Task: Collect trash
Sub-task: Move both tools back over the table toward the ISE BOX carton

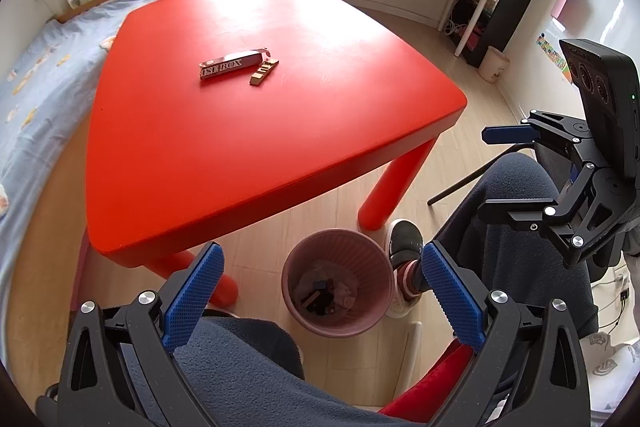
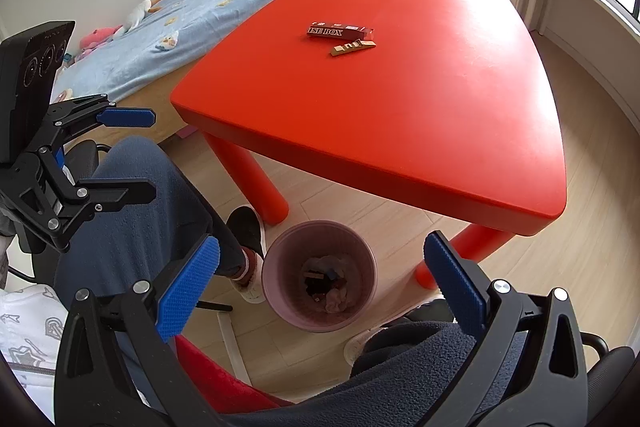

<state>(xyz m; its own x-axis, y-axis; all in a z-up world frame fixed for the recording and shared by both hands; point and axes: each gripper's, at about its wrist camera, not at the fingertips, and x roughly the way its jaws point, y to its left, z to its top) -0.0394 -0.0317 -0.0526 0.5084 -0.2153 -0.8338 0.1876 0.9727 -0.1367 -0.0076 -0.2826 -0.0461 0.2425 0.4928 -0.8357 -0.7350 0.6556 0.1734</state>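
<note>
A long red carton (image 1: 232,64) printed "BOX" lay near the middle of the red tabletop (image 1: 280,131), with a small tan wrapper piece (image 1: 263,72) just beside its open end; whether the two touched could not be told. The rest of the tabletop around them was bare, with free surface between them and the near rim. A pink wastebasket (image 1: 337,291) stood on the wood floor between two of the table's legs and the person's shoe (image 1: 404,241), with scraps already in it. A bed (image 1: 36,67) with a blue cover ran along one side of the table. The left gripper (image 1: 322,293) and right gripper (image 2: 322,287) both hung spread wide and held nothing, above the person's knees and the basket.
</note>
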